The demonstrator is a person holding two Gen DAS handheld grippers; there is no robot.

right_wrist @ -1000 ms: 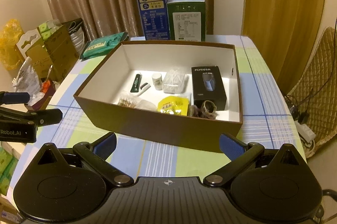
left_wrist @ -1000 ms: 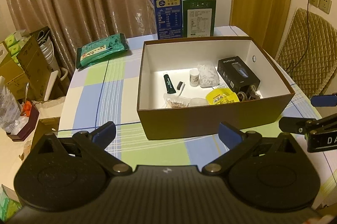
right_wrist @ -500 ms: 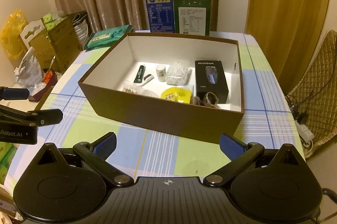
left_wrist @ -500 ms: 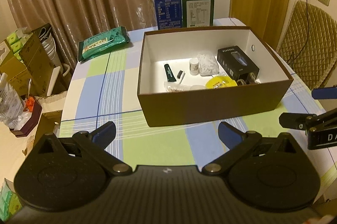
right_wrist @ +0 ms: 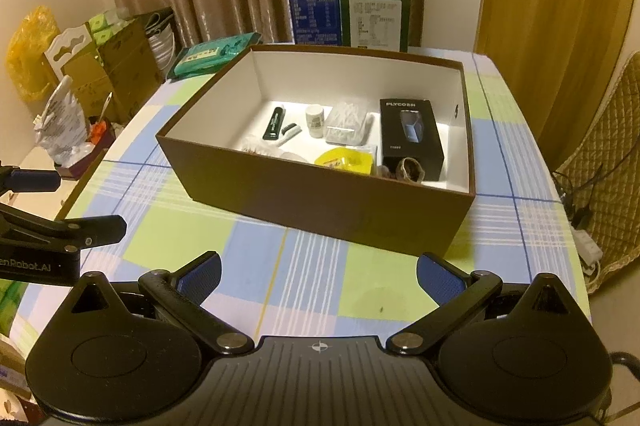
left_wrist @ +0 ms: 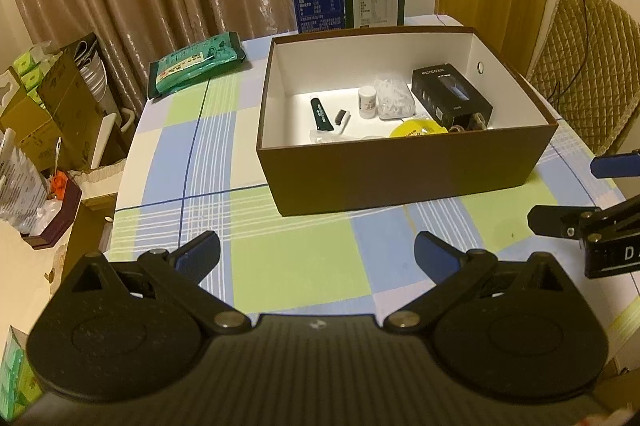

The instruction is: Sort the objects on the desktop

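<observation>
**Both claws spread wide, nothing held, before the brown box**

The left claw (left_wrist: 316,254) and right claw (right_wrist: 318,272) hang above the checked table (right_wrist: 256,266), jaws wide apart. Just beyond stands the open brown box (right_wrist: 320,194), holding a black carton (right_wrist: 412,138), yellow packet (right_wrist: 344,160), white bottle (right_wrist: 315,121) and dark tube (right_wrist: 273,124).

left tool (left_wrist: 316,254) spread wide, right tool (right_wrist: 319,272) likewise, both empty
</observation>
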